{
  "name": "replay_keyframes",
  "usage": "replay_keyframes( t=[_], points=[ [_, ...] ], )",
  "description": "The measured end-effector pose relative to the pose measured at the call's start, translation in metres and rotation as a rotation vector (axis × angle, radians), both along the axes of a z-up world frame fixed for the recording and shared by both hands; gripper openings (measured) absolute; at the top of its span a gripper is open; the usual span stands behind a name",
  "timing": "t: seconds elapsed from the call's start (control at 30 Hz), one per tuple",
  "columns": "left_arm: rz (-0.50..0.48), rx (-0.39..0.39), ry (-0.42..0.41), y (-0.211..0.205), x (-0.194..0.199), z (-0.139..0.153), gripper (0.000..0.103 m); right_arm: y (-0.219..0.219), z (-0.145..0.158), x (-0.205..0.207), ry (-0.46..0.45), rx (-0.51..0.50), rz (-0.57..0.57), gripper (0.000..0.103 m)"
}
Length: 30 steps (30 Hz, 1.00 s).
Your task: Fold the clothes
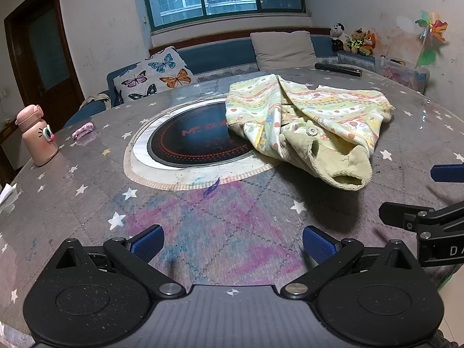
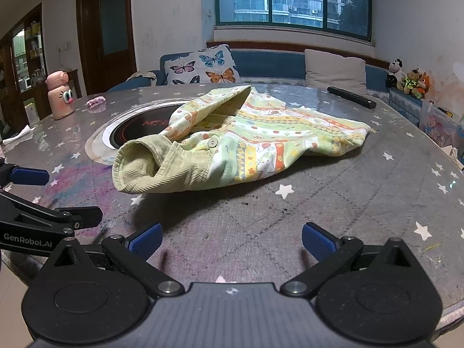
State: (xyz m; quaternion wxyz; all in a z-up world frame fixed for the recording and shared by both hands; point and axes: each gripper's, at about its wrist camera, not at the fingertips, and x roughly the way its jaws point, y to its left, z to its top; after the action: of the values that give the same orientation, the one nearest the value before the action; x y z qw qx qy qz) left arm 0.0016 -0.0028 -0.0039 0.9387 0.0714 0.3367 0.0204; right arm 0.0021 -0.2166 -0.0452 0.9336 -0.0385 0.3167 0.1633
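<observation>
A small patterned yellow-green garment (image 1: 307, 119) lies crumpled on the round table, partly over the black inset hob (image 1: 188, 142). Its ribbed yellow-green cuff (image 1: 345, 171) points toward me. It also shows in the right wrist view (image 2: 246, 142), with the cuff (image 2: 142, 168) at its near left. My left gripper (image 1: 232, 242) is open and empty, above the table short of the garment. My right gripper (image 2: 232, 242) is open and empty, short of the garment's near edge. Each gripper shows at the edge of the other's view: the right one (image 1: 435, 194) and the left one (image 2: 43, 194).
The grey star-patterned tablecloth (image 1: 87, 203) covers the table. A pink bottle (image 1: 36, 136) and a small pink cloth (image 1: 83, 130) stand at the left. A black remote (image 2: 351, 97) lies at the far right. A sofa with cushions (image 1: 203, 61) runs behind the table.
</observation>
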Motion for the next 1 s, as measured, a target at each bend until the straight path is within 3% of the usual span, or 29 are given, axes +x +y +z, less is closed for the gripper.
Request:
replay_keyframes(
  t=[1.0],
  points=[
    [0.032, 0.026, 0.001, 0.016, 0.032, 0.007, 0.103, 0.002, -0.003, 0.026, 0.028, -0.008, 0.0, 0.103]
  ],
)
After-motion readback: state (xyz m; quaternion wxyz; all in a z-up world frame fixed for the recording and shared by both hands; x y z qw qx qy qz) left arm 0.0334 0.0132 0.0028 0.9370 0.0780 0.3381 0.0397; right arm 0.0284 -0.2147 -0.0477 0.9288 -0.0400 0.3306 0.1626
